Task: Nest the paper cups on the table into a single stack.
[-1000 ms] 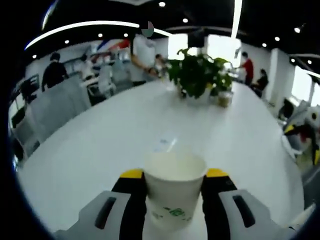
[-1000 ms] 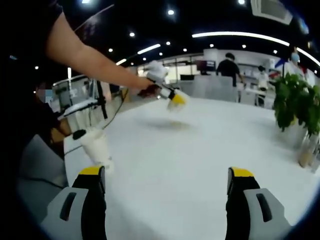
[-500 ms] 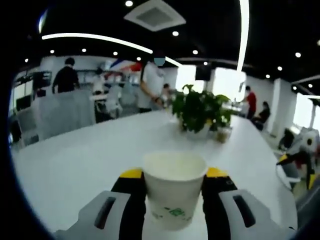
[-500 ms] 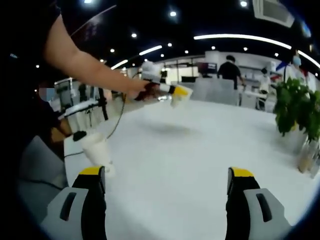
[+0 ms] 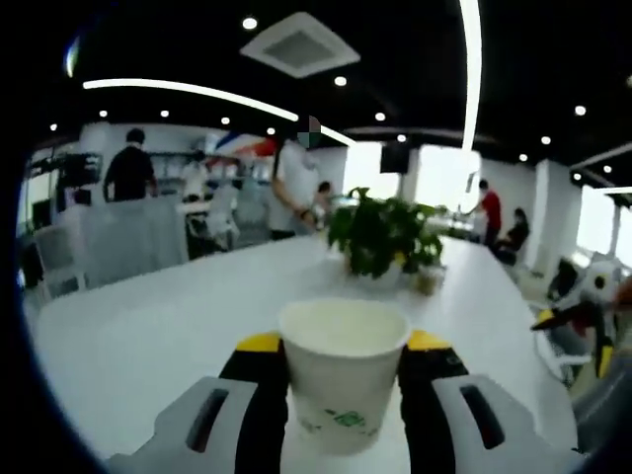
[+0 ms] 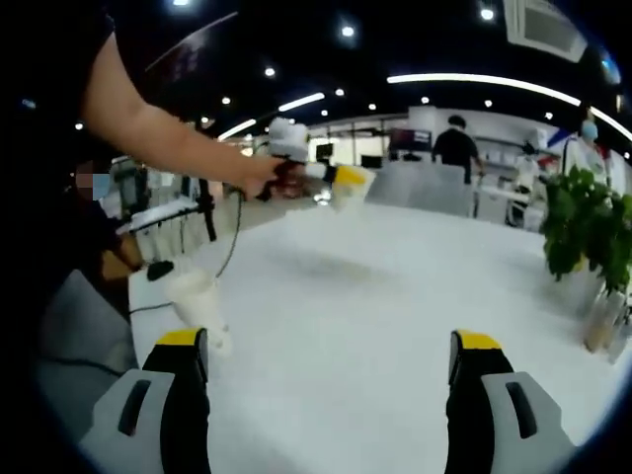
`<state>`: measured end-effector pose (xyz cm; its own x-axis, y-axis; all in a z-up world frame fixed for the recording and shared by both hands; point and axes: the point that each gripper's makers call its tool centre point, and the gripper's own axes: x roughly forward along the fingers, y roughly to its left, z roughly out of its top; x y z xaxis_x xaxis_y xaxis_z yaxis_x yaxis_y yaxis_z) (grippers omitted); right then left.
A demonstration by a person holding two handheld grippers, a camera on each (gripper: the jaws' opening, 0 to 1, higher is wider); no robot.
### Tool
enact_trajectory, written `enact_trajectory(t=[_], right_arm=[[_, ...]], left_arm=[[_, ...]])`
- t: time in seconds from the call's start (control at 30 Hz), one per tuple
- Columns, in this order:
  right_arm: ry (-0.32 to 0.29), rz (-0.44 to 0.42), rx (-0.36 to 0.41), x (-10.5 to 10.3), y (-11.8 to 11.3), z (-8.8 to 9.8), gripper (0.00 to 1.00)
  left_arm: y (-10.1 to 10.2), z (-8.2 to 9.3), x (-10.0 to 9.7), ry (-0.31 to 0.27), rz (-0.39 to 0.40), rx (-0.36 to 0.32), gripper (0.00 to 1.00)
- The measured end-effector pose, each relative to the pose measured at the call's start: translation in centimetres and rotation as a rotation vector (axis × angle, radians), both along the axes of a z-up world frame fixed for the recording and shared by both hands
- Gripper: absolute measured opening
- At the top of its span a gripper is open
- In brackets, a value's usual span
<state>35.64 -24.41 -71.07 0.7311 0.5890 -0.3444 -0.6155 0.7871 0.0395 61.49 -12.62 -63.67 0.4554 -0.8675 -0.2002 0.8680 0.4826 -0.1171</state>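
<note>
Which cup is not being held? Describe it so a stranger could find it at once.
Start at the big white table and follow it to the near corner, beside the right gripper's left jaw. A white paper cup sits there on the tabletop. Unlike the cup clamped in the left gripper, nothing grips it.

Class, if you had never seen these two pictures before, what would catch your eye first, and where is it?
First, the white paper cup clamped upright between the left hand-held gripper, low in the left gripper view. Next, in the right gripper view, a person's bare arm reaches in from the upper left, holding that gripper above the white table. The right hand-held gripper stands wide open and empty, with another cup by its left jaw.
</note>
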Motion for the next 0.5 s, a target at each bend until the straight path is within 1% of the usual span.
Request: enact_trajectory(t=[0.03, 0.1, 0.17, 0.23, 0.37, 0.5], right_arm=[[-0.004, 0.002, -0.001, -0.1, 0.1, 0.2, 1.00], [-0.008, 0.005, -0.003, -0.2, 0.2, 0.3, 1.00], [-0.012, 0.007, -0.006, -0.4, 0.4, 0.6, 1.00], [-0.015, 0.007, -0.006, -0.5, 0.5, 0.8, 1.00], [-0.018, 0.012, -0.012, -0.8, 0.9, 1.0, 1.00], [-0.025, 0.014, -0.014, -1.0, 1.2, 1.4, 1.00]], left_arm=[[0.1, 0.1, -0.2, -0.008, 0.000, -0.002, 0.42], [0.4, 0.6, -0.8, -0.013, -0.001, -0.026, 0.42], [0.7, 0.8, -1.5, -0.021, 0.001, -0.029, 0.42], [1.0, 1.1, -2.1, -0.020, 0.000, -0.048, 0.42], [1.5, 1.5, -3.5, -0.037, -0.008, -0.058, 0.43], [1.8, 2.0, -4.4, -0.048, -0.011, -0.065, 0.43]])
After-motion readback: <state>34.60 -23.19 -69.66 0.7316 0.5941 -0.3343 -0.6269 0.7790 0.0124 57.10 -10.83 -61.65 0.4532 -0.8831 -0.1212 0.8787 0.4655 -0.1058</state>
